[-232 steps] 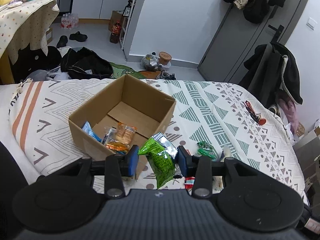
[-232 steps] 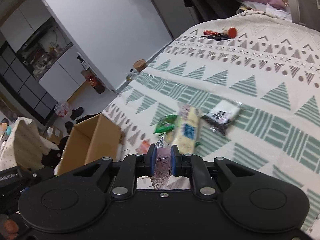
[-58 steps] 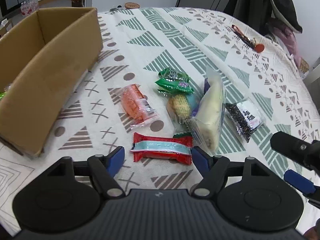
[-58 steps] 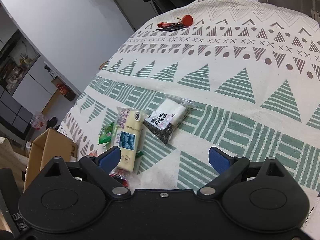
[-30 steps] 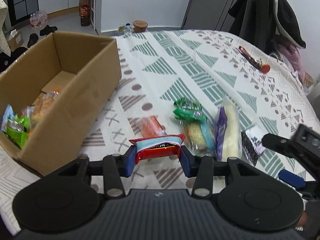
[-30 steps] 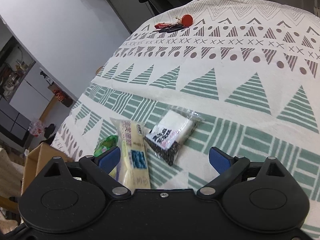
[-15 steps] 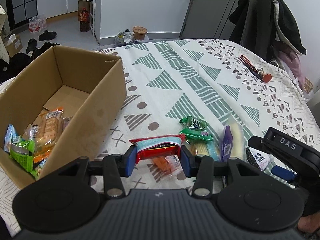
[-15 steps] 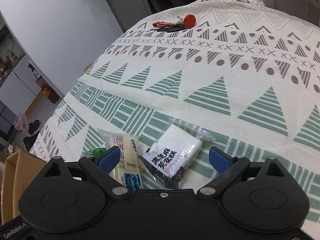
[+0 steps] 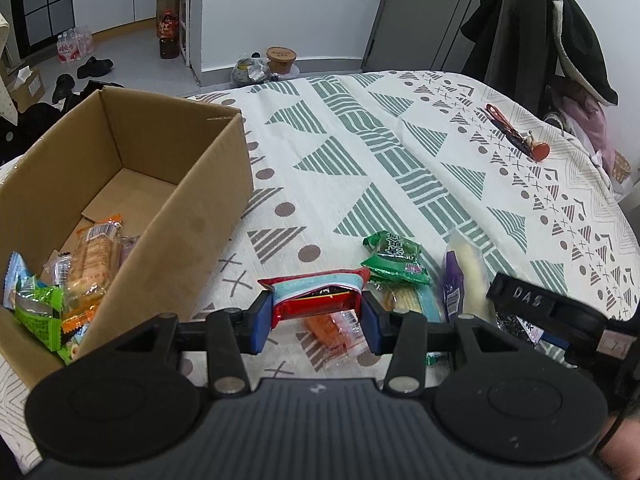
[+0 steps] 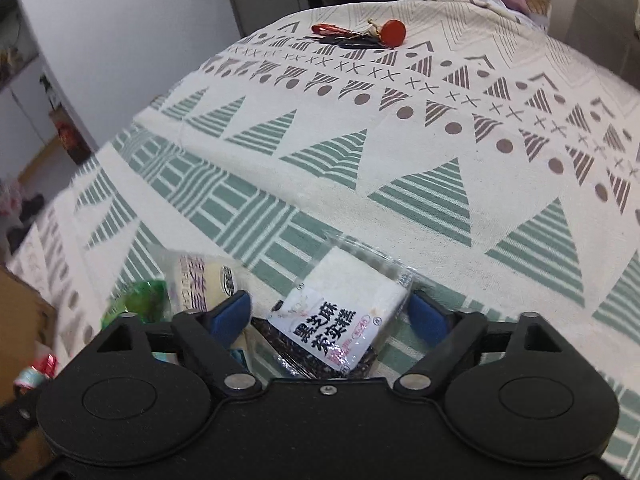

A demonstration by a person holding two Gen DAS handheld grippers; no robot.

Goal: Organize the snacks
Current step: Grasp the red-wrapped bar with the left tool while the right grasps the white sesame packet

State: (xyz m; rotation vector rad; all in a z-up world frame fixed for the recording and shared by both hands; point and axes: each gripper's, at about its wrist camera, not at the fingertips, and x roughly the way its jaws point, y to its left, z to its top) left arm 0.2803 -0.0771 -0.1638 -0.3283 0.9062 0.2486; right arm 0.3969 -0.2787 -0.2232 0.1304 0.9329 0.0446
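Cardboard box (image 9: 192, 184) with several snacks already in its near corner appears only in the left wrist view, standing on the left part of the patterned tablecloth (image 9: 360, 152) that covers the counter; the right wrist view shows just a brown edge of it at the far left. The left gripper (image 9: 316, 316) is held above the cloth, level, just right of the box's near corner, and its jaws are closed on a red and light-blue snack packet (image 9: 316, 294), which hangs crosswise between the two blue pads. Under it on the cloth lies an orange packet (image 9: 332, 330), and to the right lie a green packet (image 9: 394, 258) and a long pale packet (image 9: 468, 276). The right gripper (image 10: 330, 314) is low over the cloth, tilted down, its jaws spread wide on either side of a clear packet with a white label and black seeds (image 10: 340, 316); the pads are beside the packet's edges, and I cannot tell if they touch it. Only the right wrist view shows this label clearly; in the left wrist view the packet is mostly hidden behind the right gripper's black body. Keys with a red tag (image 10: 360, 38) lie far back on the cloth, well apart from the snacks.
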